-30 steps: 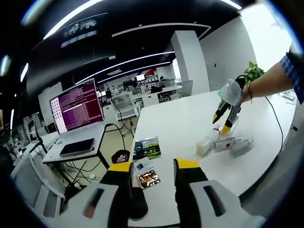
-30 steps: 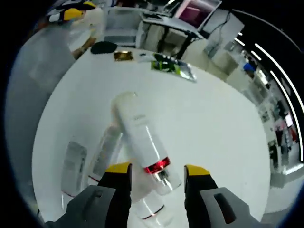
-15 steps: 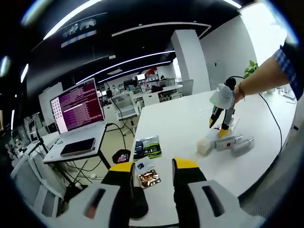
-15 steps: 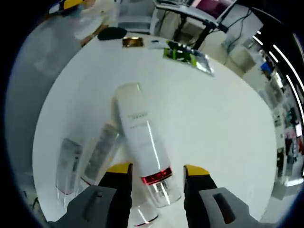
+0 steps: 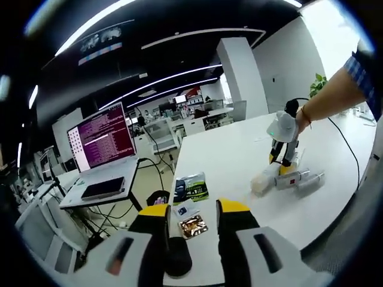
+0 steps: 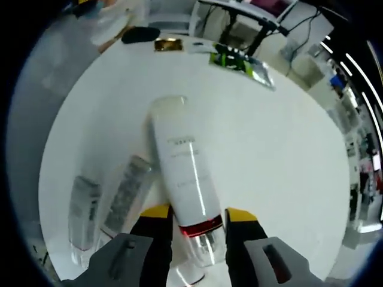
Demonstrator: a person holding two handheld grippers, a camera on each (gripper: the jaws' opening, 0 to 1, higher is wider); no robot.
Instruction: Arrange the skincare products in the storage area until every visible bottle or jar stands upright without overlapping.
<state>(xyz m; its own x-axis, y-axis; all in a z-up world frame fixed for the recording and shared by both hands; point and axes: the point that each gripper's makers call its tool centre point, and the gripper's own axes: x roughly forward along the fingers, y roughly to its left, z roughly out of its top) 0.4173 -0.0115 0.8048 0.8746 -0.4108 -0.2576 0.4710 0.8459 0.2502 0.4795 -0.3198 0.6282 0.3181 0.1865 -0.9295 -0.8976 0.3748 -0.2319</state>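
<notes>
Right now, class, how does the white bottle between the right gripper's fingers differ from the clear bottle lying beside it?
The white bottle is opaque, with a red band near its clear cap; the clear bottle is see-through. The white bottle looks larger and sits between the right gripper fingers; the clear bottle lies untouched. Both lie on the white table, not upright.

The left gripper hovers open over the table's near edge; the right gripper meets lying bottles mid-table.
</notes>
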